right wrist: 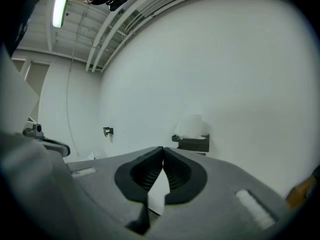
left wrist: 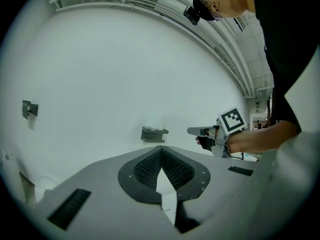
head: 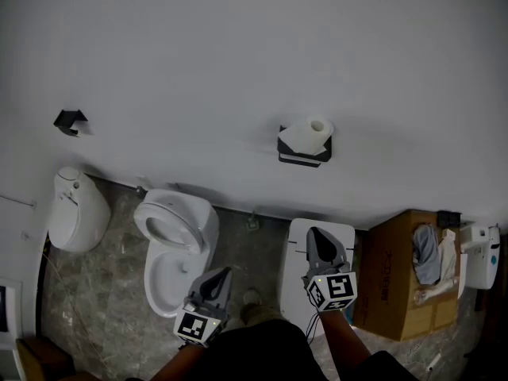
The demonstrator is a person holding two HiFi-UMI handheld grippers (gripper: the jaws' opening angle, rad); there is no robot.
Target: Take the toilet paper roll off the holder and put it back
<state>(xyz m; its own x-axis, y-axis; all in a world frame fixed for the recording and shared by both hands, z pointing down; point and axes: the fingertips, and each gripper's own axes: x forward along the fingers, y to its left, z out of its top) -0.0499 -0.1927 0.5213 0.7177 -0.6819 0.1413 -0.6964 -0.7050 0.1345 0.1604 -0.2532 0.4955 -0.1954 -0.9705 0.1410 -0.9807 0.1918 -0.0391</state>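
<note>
Left gripper point(head: 225, 273) and right gripper point(head: 314, 233) are hovering clenched and empty. The roll point(head: 308, 135) is sitting well ahead on its holder point(head: 304, 156), so reaching with opened jaws likely comes next.

White wall point(head: 238, 54), grey marbled floor point(head: 111, 292), toilet point(head: 171, 244), cardboard box point(head: 393, 284)

Head view looks steeply down the wall point(head: 238, 54); both gripper views face its holder point(head: 302, 157), seemingly well off.

White toilet paper roll point(head: 309, 133); black holder point(head: 302, 158); brown cardboard box point(head: 393, 280); white toilet point(head: 171, 244); right gripper point(head: 314, 235) cube black-white square-patterned.
</note>
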